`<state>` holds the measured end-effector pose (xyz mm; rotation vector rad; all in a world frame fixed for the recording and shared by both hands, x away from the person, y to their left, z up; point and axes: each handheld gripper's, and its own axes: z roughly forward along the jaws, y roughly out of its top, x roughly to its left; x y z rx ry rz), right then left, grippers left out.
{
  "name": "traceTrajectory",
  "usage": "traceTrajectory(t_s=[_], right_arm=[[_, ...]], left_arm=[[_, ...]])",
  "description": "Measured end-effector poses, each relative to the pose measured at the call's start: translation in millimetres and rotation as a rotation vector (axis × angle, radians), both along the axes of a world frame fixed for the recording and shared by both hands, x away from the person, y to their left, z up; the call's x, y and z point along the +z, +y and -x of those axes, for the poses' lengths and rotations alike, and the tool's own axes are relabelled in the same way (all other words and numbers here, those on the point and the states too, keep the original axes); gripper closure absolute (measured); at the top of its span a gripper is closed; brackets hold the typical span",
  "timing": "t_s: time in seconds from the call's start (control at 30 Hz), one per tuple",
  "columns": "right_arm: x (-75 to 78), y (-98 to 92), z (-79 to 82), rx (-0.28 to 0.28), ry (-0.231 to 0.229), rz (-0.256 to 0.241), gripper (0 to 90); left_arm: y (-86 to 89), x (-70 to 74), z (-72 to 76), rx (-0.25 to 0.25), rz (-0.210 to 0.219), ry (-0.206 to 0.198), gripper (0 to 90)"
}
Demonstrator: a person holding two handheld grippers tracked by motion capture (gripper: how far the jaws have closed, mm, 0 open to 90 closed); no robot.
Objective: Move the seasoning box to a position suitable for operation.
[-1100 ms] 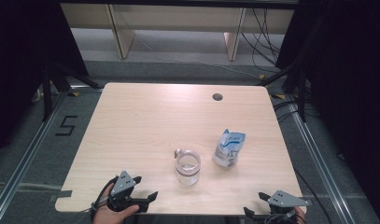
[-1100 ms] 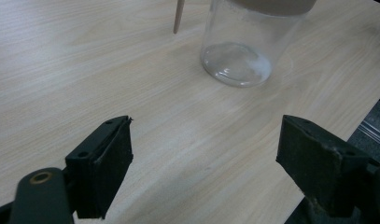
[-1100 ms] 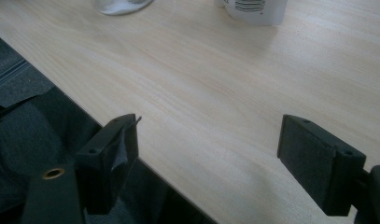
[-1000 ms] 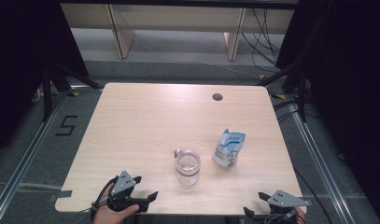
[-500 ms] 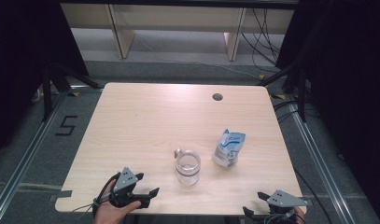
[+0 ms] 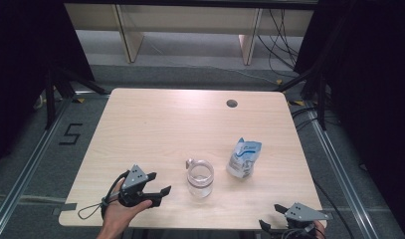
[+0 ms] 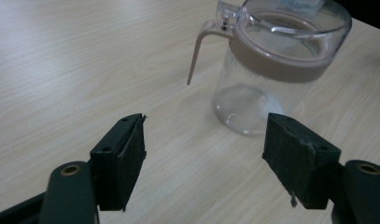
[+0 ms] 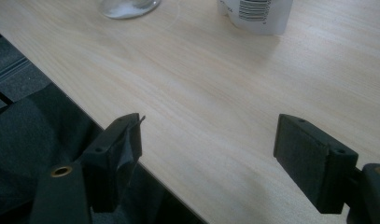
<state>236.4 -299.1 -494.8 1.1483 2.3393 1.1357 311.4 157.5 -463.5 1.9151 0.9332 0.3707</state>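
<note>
Where the left gripper view looks along its own jaws: spread wide, nothing between the pads, light wood below.
Left gripper [image 6: 157, 193]: over the near left part of the table, held by a hand [image 6: 121, 211] coming in from the bottom edge; grey three-cornered plate on top, cable looping off toward the near left corner.
Left jaws' aim: toward the clear jar [image 7: 267, 70], just ahead and a little to the right in the left gripper view; near, not touching.
Clear jar: upright on the table, near the middle of the near half in the high view [image 6: 200, 178]; beige band around the neck, transparent hinged lid on top, thin beige lever hanging down its side; seemingly empty.
Right jaws: also wide apart, holding nothing, in the right gripper view.
Right gripper [image 6: 284, 227]: low at the near right edge of the table, grey plate on top; one jaw over the wood, the other past the table's edge above dark floor.
Ahead of the right jaws: base of the clear jar [image 8: 128, 8] at upper left, bottom of the pouch [image 8: 257, 14] with a barcode at upper right; both well apart from the jaws.
Pouch [image 6: 244, 158]: white and blue, standing just right of the jar, apart from it.
Table [image 6: 160, 124]: pale wood, round dark hole [image 6: 232, 103] near the far right.
Floor mark: black "5" [image 6: 70, 134] left of the table.
</note>
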Motion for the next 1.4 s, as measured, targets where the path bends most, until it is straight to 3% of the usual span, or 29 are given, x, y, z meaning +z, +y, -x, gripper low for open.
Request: traceTrajectory(t_s=[0.07, 0.13, 0.17, 0.2, 0.27, 0.3, 0.57, 0.8, 0.9, 1.3, 1.4], right_arm=[[0.0, 0.4, -0.5, -0.002, -0.001, 0.002, 24.5], [-0.3, 1.0, -0.4, -0.009, 0.003, 0.002, 24.4], [-0.7, 1.7, -0.7, -0.001, 0.015, -0.008, 24.5], [-0.7, 1.7, -0.7, -0.001, 0.015, -0.008, 24.5], [-0.6, 2.4, -0.2, -0.003, 0.014, -0.013, 24.5], [-0.2, 2.0, -0.1, 0.000, 0.014, -0.005, 24.5], [-1.0, 2.7, -3.4, 0.014, -0.006, 0.011, 24.5], [-1.1, 2.3, -3.4, 0.015, -0.011, 0.013, 24.5], [-1.5, 2.6, -3.8, 0.016, -0.007, 0.012, 24.5], [-2.2, 4.0, -3.5, 0.022, 0.007, 0.005, 24.5], [-2.1, 3.5, -4.0, 0.020, -0.015, 0.022, 24.4]], left_arm=[[-2.8, 5.0, -6.1, -0.020, -0.007, -0.020, 40.4], [-4.4, 7.2, -8.1, -0.022, -0.014, -0.025, 43.5], [-5.8, 8.3, -9.9, -0.025, -0.008, -0.030, 52.3], [-7.0, 10.0, -13.2, -0.042, -0.010, -0.041, 52.3], [-10.5, 13.7, -18.2, -0.051, -0.025, -0.053, 62.3], [-13.0, 15.2, -21.2, -0.047, -0.010, -0.058, 69.7], [-31.1, 24.1, -37.0, -0.066, -0.022, -0.088, 84.8], [-46.1, 34.9, -51.8, -0.088, -0.007, -0.106, 89.5], [-53.9, 38.0, -59.4, -0.095, 0.002, -0.095, 89.6], [-77.0, 38.4, -79.6, -0.123, -0.054, -0.083, 89.6], [-78.7, 37.5, -81.9, -0.129, -0.071, -0.066, 89.6]])
